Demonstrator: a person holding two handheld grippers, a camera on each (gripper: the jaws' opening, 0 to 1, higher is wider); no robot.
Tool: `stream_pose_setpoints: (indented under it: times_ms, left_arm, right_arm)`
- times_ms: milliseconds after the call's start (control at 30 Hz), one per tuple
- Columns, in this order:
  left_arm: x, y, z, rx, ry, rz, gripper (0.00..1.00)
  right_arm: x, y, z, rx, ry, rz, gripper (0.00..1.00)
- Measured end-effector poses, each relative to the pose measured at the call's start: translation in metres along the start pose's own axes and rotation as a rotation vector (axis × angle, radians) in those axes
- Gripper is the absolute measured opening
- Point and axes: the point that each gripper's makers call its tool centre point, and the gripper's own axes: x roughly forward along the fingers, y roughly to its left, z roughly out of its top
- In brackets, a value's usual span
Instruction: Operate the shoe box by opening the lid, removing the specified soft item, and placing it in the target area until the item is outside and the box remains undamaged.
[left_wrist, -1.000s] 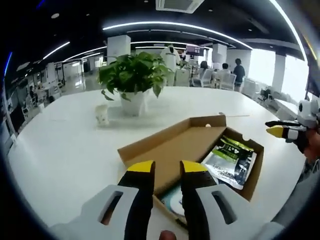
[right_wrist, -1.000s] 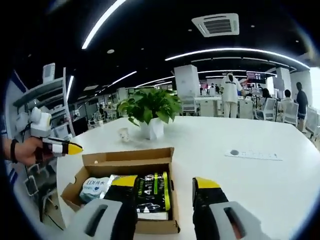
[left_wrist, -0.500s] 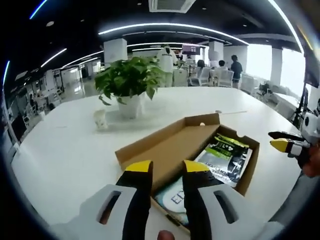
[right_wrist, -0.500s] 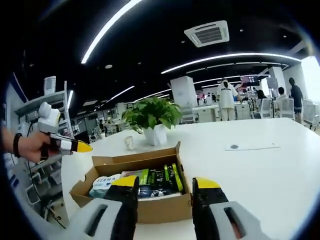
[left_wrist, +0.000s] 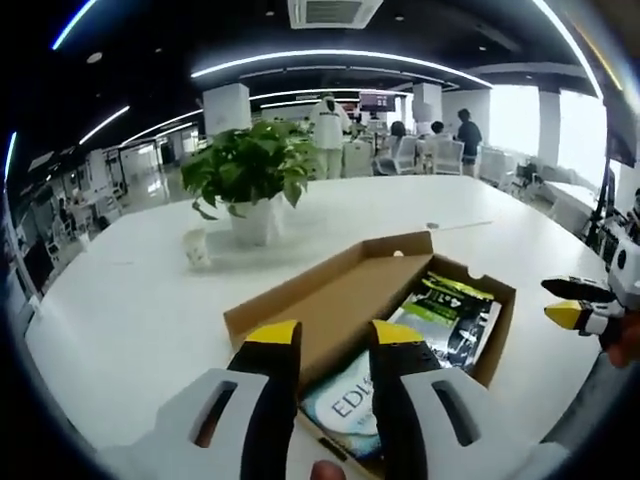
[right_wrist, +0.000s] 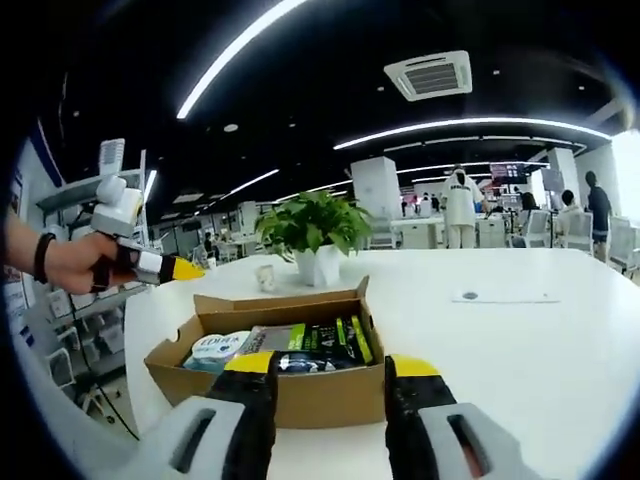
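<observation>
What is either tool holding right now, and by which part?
Nothing is held. The left tool and right tool both stand open, apart from the open box. The packets lie inside it, untouched.

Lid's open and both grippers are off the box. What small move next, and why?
Probably lower the open right gripper into the shoe box over the black-and-green soft pack. The lid is already folded back, the pack lies exposed on top beside the pale blue pack, and neither the right nor the left gripper holds anything.
</observation>
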Motion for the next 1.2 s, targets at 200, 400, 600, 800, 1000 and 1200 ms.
stream_pose_setpoints:
  times_ms: [200, 400, 600, 800, 1000, 1200]
  left_arm:
    - [0.000, 0.000, -0.005, -0.004, 0.007, -0.002, 0.29]
    - [0.001, -0.004, -0.014, -0.009, 0.025, -0.020, 0.32]
    - [0.005, -0.013, -0.021, 0.002, 0.045, -0.053, 0.35]
    - [0.007, -0.030, -0.027, 0.007, 0.068, -0.101, 0.35]
    - [0.013, -0.056, -0.040, -0.001, 0.129, -0.169, 0.34]
    - [0.020, -0.080, -0.054, -0.006, 0.168, -0.207, 0.33]
  right_arm:
    - [-0.002, 0.005, 0.003, -0.045, -0.001, 0.010, 0.40]
    - [-0.007, 0.010, 0.000, -0.061, 0.012, 0.014, 0.41]
    - [-0.016, 0.013, -0.020, -0.082, 0.065, 0.027, 0.44]
    - [-0.026, 0.010, -0.023, -0.076, 0.068, 0.017, 0.45]
    - [-0.021, 0.015, -0.015, -0.069, 0.046, 0.021, 0.46]
    - [-0.020, 0.008, -0.017, -0.092, 0.070, 0.029, 0.47]
